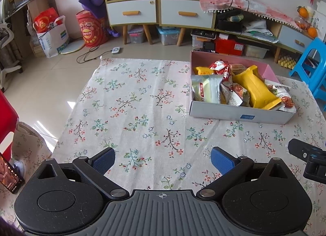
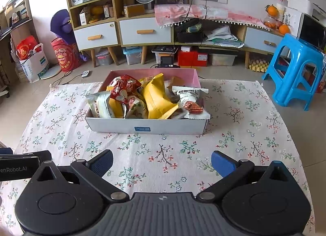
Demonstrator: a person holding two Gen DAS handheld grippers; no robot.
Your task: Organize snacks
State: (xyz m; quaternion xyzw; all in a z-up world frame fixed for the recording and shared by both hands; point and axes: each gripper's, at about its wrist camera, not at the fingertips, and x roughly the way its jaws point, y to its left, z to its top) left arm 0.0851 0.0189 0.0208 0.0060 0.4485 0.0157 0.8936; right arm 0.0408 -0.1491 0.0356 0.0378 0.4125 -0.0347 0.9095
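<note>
A shallow cardboard box [image 2: 146, 127] with a pink inside stands on the floral tablecloth [image 2: 163, 154], heaped with snack packets. Among them are a yellow pack [image 2: 156, 98], a red pack [image 2: 122, 88], a pale green pack [image 2: 100, 104] and a white nut pack [image 2: 188, 97]. The same box [image 1: 240, 114] appears at the right in the left wrist view, with the yellow pack [image 1: 256, 89] on top. My left gripper [image 1: 163, 159] is open over bare cloth, left of the box. My right gripper [image 2: 162, 161] is open in front of the box, holding nothing.
A blue plastic stool [image 2: 295, 71] stands on the floor at the right, past the table's edge. Cabinets with drawers [image 2: 142, 30] and storage bins line the far wall. The tablecloth [image 1: 132, 114] spreads wide to the left of the box. A red chair [image 1: 6, 118] is at the far left.
</note>
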